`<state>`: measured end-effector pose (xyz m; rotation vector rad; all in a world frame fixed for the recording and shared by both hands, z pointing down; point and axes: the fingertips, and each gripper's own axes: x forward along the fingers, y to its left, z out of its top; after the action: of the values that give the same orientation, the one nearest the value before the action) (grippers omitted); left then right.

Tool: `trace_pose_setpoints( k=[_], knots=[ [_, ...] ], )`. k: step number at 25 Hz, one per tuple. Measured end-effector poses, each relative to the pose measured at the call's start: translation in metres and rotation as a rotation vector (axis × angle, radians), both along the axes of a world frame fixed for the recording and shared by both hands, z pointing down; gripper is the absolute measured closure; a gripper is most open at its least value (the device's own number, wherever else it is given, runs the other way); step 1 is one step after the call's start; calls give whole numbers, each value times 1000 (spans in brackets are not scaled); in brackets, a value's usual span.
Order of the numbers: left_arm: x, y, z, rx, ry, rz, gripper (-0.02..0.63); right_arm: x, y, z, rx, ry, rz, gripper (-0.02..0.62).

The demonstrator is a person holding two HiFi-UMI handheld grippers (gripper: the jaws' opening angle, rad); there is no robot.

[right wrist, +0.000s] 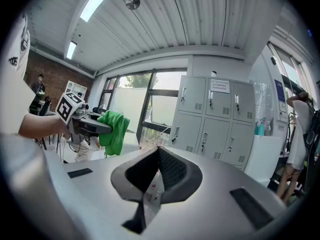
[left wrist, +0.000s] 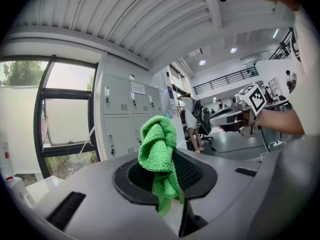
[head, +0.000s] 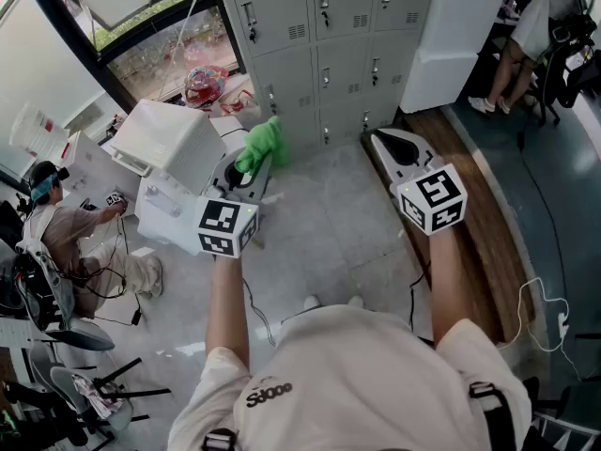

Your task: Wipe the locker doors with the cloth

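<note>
A green cloth (head: 263,147) hangs bunched from my left gripper (head: 250,165), which is shut on it; in the left gripper view the cloth (left wrist: 158,151) stands up between the jaws of the left gripper (left wrist: 167,176). My right gripper (head: 386,143) is shut with nothing in it, its jaws meeting in the right gripper view (right wrist: 158,151). Both grippers are held above the floor, a short way from the grey locker doors (head: 324,36). The lockers (right wrist: 212,119) fill the wall ahead, and the cloth (right wrist: 113,129) shows at the left.
White foam boxes (head: 174,148) are stacked left of my left gripper. A person sits on the floor at the far left (head: 66,238). A tall white box (head: 451,45) stands right of the lockers, beside a wooden strip (head: 488,224). People stand at the top right (head: 526,36).
</note>
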<state>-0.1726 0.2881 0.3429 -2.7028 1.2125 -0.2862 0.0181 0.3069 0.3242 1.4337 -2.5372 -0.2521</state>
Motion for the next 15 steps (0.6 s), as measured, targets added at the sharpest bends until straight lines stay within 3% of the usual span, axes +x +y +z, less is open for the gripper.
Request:
trace_pose_setpoints(
  k=[4,8,15],
  knots=[
    [10,-6,-2,2,-1,-3,516,11,-7,-2,6,-4,-5,586],
    [26,-11,-5,7,-2,-17,515,30,-12,-7,5,-70,-29,586],
    [57,-21,-2,13,-8,-61,517,80,-34,5,-21,-57,-16,586]
  ],
)
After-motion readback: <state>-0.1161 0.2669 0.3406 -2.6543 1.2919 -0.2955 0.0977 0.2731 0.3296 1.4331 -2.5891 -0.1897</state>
